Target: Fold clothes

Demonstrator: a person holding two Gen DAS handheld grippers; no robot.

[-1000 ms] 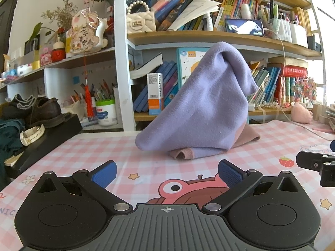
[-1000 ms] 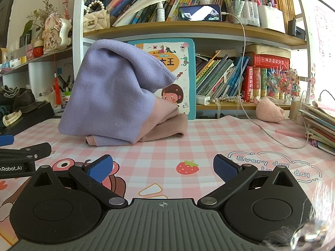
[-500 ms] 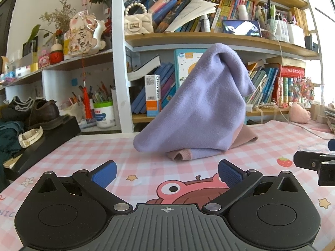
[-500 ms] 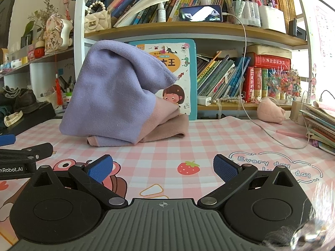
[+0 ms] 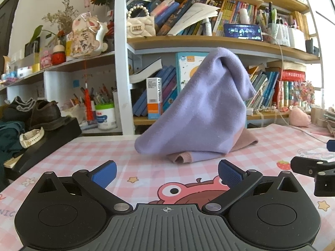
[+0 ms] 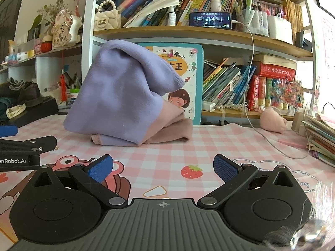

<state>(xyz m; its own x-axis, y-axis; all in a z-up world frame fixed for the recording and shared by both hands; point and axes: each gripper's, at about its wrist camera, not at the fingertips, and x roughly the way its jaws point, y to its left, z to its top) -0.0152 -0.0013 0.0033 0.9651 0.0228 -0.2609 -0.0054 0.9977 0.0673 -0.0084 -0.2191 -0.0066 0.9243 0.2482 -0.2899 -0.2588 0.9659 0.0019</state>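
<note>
The purple-and-pink garment sits heaped on the pink checked table mat, propped against the picture book at the foot of the bookshelf. Its long axis runs near vertical: the peak points to 12 o'clock, tipped slightly toward 1 o'clock in the left wrist view and toward 11 o'clock in the right wrist view. A purple layer drapes over pink folds at the base.

Left gripper: jaws spread wide, blue pads holding nothing. The garment lies at 12 o'clock, well ahead of the fingertips, no contact.

Right gripper: jaws likewise spread wide, nothing held. The garment lies at 11 o'clock, apart from the pads. A strawberry print shows between the fingers.
</note>
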